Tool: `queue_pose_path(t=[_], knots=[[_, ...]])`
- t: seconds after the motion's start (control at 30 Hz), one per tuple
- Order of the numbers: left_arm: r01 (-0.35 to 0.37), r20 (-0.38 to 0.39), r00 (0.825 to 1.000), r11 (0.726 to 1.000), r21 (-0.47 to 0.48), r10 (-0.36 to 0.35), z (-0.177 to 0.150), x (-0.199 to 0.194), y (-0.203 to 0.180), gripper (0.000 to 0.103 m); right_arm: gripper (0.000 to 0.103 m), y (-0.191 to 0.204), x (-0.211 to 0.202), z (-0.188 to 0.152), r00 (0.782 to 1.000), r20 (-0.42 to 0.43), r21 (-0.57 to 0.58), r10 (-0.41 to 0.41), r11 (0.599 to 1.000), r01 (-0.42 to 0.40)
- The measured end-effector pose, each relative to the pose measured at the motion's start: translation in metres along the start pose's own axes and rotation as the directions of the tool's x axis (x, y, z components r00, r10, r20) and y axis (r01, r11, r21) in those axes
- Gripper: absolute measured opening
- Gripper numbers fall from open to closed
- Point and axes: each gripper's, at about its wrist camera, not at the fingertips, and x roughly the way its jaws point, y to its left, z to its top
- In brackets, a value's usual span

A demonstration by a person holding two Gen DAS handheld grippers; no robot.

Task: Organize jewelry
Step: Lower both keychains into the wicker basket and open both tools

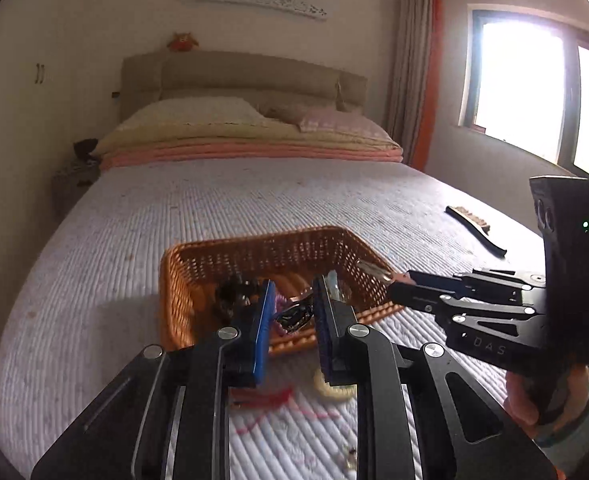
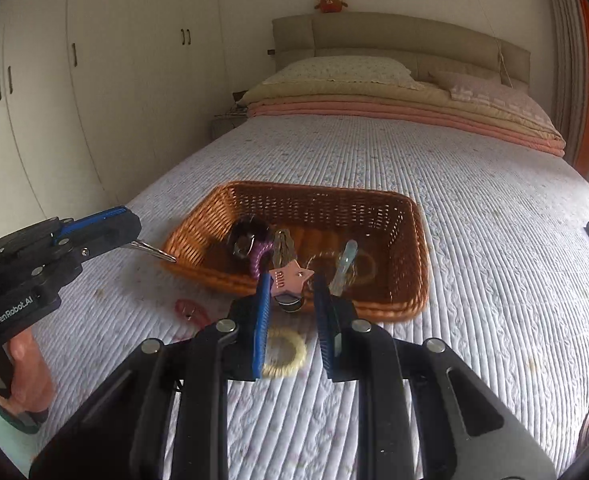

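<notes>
Both loads look ready for dropping into the brown rectangular wicker basket (image 2: 318,190), which sits mid-bed toward the foot edge. The right tongs (image 2: 292,286) pinch a pink star-shaped hair clip (image 2: 290,278) over its near rim; the left tongs (image 1: 294,304) grip a slim silver metal clip (image 2: 154,250) at its left corner. Next, probably, release inside. A yellow coiled hair tie (image 2: 284,354) waits on the quilted white bed (image 2: 374,152); white wardrobes line the wall.

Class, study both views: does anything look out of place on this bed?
Yes. A yellow hair tie and a red clip lie loose on the bedspread just in front of the wicker basket, outside it, while other pieces already sit inside. Nothing looks broken.
</notes>
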Motion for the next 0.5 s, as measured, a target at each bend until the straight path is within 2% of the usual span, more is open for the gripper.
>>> queue_pose_path(t=[0.1, 0.23, 0.33, 0.43, 0.47, 0.5], knots=[[0.018, -0.033, 0.999, 0.999, -0.046, -0.019, 0.013, 0.047, 0.015, 0.018, 0.019, -0.015, 0.040, 0.019, 0.999, -0.040, 0.026, -0.005, 1.000, 0.006], [-0.008, -0.085, 0.996, 0.997, -0.076, 0.001, 0.011, 0.093, 0.028, 0.018, 0.019, -0.030, 0.090, 0.029, 0.993, -0.119, 0.067, 0.004, 0.998, 0.004], [-0.022, -0.136, 0.991, 0.997, -0.074, 0.012, 0.005, 0.116, 0.032, 0.018, 0.019, -0.034, 0.111, 0.029, 0.987, -0.161, 0.070, -0.021, 0.997, 0.033], [0.000, -0.184, 0.983, 0.997, -0.078, -0.014, -0.001, 0.122, 0.037, 0.020, 0.020, -0.037, 0.116, 0.026, 0.984, -0.175, 0.078, -0.034, 0.996, 0.048], [-0.003, -0.187, 0.982, 0.997, -0.083, -0.013, -0.002, 0.120, 0.039, 0.035, 0.020, -0.040, 0.116, 0.025, 0.984, -0.178, 0.088, -0.030, 0.995, 0.046], [-0.008, -0.181, 0.983, 0.996, -0.088, -0.008, -0.002, 0.115, 0.042, 0.043, 0.020, -0.042, 0.116, 0.025, 0.983, -0.181, 0.102, -0.018, 0.994, 0.037]])
